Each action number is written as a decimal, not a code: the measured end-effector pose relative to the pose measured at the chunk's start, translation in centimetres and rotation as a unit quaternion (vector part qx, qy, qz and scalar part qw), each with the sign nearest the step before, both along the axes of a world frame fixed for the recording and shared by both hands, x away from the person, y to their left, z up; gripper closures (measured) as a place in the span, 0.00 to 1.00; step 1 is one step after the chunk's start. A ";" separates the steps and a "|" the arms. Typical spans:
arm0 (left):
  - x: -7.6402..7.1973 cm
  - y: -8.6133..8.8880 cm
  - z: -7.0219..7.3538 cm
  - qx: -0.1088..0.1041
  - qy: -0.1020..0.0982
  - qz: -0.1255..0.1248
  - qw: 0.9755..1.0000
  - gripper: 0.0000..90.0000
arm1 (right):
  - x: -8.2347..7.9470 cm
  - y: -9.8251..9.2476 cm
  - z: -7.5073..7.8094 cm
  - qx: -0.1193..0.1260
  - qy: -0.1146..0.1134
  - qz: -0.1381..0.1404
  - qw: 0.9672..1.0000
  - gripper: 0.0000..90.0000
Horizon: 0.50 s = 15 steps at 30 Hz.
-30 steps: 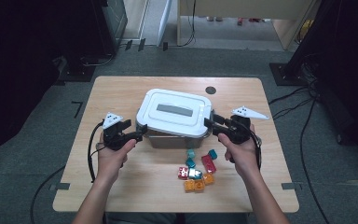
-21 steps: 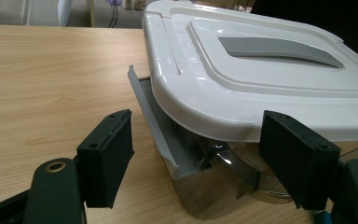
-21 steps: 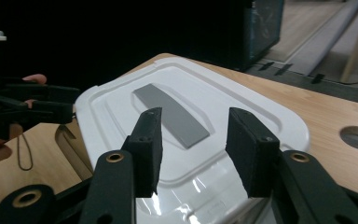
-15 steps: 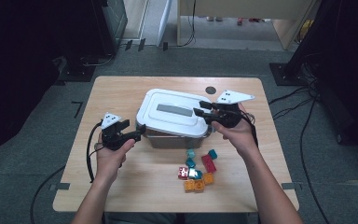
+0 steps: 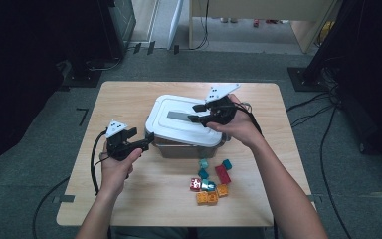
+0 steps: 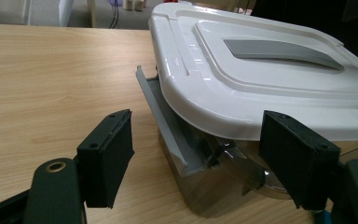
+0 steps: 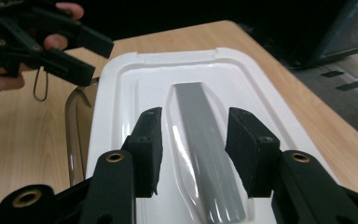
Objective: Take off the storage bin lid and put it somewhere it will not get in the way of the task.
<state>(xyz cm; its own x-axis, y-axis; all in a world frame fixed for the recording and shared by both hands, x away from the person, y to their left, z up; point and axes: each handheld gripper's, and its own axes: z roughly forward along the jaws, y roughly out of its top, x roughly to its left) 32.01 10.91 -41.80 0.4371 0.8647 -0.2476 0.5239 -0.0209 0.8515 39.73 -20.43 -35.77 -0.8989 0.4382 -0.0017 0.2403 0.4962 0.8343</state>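
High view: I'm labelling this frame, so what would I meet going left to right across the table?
left gripper → white lid of the storage box → right gripper above the lid → red brick

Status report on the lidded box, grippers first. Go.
Right gripper open, jaws just opening, straddling grey handle on white lid. Left gripper open at box's near corner, grey latch unclipped. Bricks lie clear in front.

A light wooden table [image 5: 129,104] on grey carpet.
A clear plastic storage box with a white lid [image 5: 186,124] stands mid-table; small coloured toy blocks [image 5: 210,177] lie just beside it.
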 end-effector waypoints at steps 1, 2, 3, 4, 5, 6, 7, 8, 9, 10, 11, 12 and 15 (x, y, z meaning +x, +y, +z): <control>0.0 0.0 0.0 0.000 0.000 0.000 1.000 0.29 | 0.2 0.3 0.0 -0.005 0.000 0.005 1.000 0.62; 0.0 0.1 0.0 0.000 0.000 0.000 1.000 0.29 | 0.5 0.6 -0.1 -0.011 0.000 0.008 1.000 0.62; 0.0 0.1 0.0 0.000 0.000 0.000 1.000 0.29 | 0.7 0.8 -0.2 -0.016 -0.001 0.011 1.000 0.62; 0.0 0.1 0.0 -0.001 0.001 0.000 1.000 0.29 | 1.0 1.1 -0.3 -0.022 0.001 0.012 1.000 0.62; -0.1 0.1 -0.1 -0.001 0.001 0.000 1.000 0.29 | 1.3 1.3 -0.4 -0.024 0.002 0.012 1.000 0.63; -0.1 0.1 -0.1 -0.001 0.001 0.000 1.000 0.29 | 1.5 1.4 -0.6 -0.023 0.006 0.014 1.000 0.63; -0.1 0.1 -0.1 -0.002 0.002 -0.001 1.000 0.29 | 1.8 1.6 -0.8 -0.026 0.012 0.019 0.999 0.64; -0.1 0.2 -0.1 -0.002 0.002 -0.001 1.000 0.29 | 2.0 1.7 -1.0 -0.031 0.015 0.022 0.999 0.64; -0.1 0.2 -0.1 -0.001 0.001 -0.001 1.000 0.29 | 2.3 1.8 -1.1 -0.034 0.020 0.025 0.999 0.66; -0.2 0.2 0.0 -0.002 0.001 0.000 1.000 0.29 | 2.5 2.0 -1.2 -0.035 0.025 0.028 0.999 0.66; -0.2 0.3 0.0 -0.003 0.001 0.000 1.000 0.29 | 2.7 2.1 -1.3 -0.039 0.028 0.032 0.998 0.67; -0.2 0.4 0.0 -0.003 0.001 0.001 1.000 0.29 | 2.8 2.3 -1.4 -0.043 0.031 0.037 0.998 0.67; -0.2 0.6 0.0 -0.006 0.001 0.003 1.000 0.29 | 3.2 2.7 -1.6 -0.054 0.033 0.035 0.997 0.67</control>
<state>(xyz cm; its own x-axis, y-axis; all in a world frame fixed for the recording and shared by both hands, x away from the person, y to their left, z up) 31.82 11.46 -41.80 0.4311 0.8644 -0.2588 0.5261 -0.0078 0.8504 42.96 -17.72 -37.41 -0.9266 0.3757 0.0143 0.2547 0.5992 0.7590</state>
